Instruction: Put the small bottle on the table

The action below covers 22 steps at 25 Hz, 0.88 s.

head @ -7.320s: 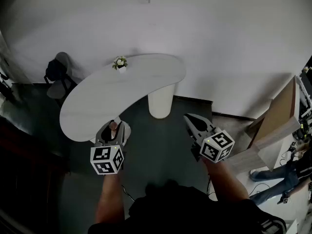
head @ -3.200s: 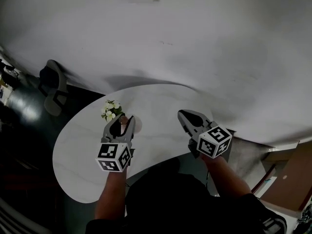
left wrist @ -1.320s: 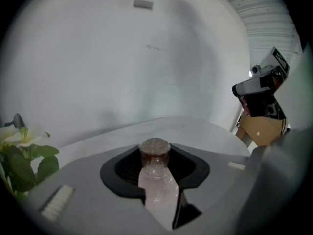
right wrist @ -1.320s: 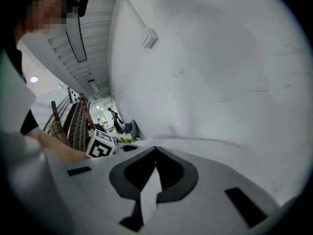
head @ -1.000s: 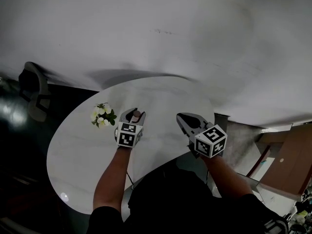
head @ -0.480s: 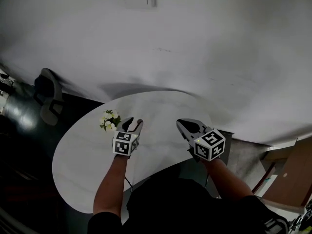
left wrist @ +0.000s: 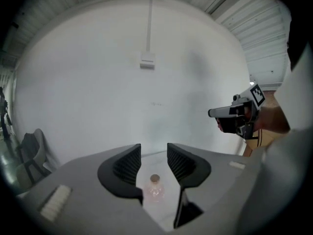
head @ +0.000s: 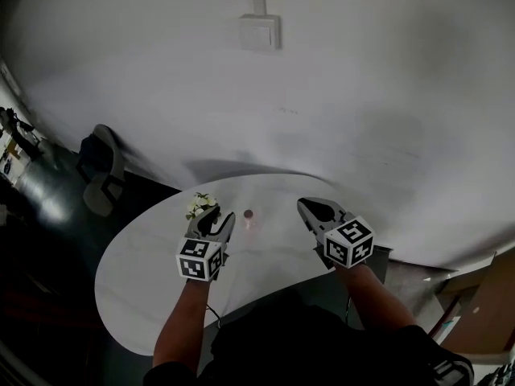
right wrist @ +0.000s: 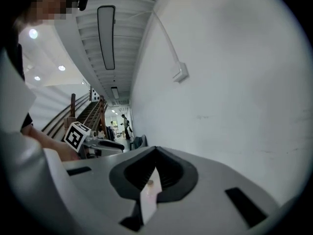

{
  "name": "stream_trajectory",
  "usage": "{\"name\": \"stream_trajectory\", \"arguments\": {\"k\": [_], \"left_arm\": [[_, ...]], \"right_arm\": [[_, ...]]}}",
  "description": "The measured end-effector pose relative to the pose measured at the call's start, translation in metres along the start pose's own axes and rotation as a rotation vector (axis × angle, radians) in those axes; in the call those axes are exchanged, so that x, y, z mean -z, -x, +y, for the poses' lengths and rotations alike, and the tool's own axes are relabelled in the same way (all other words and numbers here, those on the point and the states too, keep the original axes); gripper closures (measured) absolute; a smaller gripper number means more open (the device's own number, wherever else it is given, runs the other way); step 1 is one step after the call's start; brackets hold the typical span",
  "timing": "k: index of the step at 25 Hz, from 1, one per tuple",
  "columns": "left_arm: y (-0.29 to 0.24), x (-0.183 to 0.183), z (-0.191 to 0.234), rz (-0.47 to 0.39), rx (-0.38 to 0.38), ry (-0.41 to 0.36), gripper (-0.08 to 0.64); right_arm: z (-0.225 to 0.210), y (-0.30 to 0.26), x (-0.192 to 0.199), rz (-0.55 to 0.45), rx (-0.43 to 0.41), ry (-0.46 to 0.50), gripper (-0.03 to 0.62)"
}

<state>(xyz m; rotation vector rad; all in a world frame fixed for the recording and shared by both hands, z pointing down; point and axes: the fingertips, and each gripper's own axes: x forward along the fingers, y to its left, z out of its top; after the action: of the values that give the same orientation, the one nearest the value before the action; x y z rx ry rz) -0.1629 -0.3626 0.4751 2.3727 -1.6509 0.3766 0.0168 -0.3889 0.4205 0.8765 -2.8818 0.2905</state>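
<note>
Left gripper view looks between the wide-spread jaws of the left gripper [left wrist: 154,155], which have just been opening. The small bottle [left wrist: 155,187] shows in the gap but beyond the pads, touching neither; the gripper holds nothing. The bottle stands upright toward the far edge of the worktop [head: 161,264], near the flowers [head: 201,205]. It looks like corked pinkish glass, so probably light, stiff, slippery, breakable and easy to tip. Any new hold belongs around its body, below the neck. The left gripper hangs above the worktop, tilted slightly down toward the wall. The right gripper [right wrist: 155,151] has its 2 jaws together, empty, above the worktop's right end.
</note>
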Motion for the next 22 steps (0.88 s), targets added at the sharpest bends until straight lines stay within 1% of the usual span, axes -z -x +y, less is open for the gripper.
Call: {"name": "stream_trajectory", "arguments": {"k": [3, 5, 8, 11, 15, 19, 22], "left_arm": [[0.032, -0.018, 0.012, -0.067, -0.022, 0.038, 0.388], [0.056, -0.029, 0.021, -0.111, -0.043, 0.067, 0.404], [0.086, -0.036, 0.038, -0.143, -0.075, 0.067, 0.458], [0.108, -0.035, 0.049, -0.154, -0.083, 0.084, 0.485], [0.122, -0.036, 0.056, -0.175, -0.097, 0.111, 0.518], [0.124, -0.038, 0.054, -0.181, -0.122, 0.107, 0.52], [0.12, -0.044, 0.053, -0.211, -0.138, 0.098, 0.531]], "right_arm": [[0.015, 0.001, -0.015, -0.028, 0.021, 0.041, 0.583], [0.029, 0.002, -0.021, -0.032, 0.021, 0.045, 0.584], [0.05, -0.005, -0.027, -0.033, 0.024, 0.025, 0.584], [0.065, -0.008, -0.034, -0.061, 0.026, -0.011, 0.584], [0.078, -0.005, -0.036, -0.076, 0.022, -0.014, 0.584], [0.079, 0.002, -0.038, -0.08, 0.012, 0.012, 0.584], [0.073, 0.0, -0.043, -0.082, -0.011, 0.035, 0.584]]}}
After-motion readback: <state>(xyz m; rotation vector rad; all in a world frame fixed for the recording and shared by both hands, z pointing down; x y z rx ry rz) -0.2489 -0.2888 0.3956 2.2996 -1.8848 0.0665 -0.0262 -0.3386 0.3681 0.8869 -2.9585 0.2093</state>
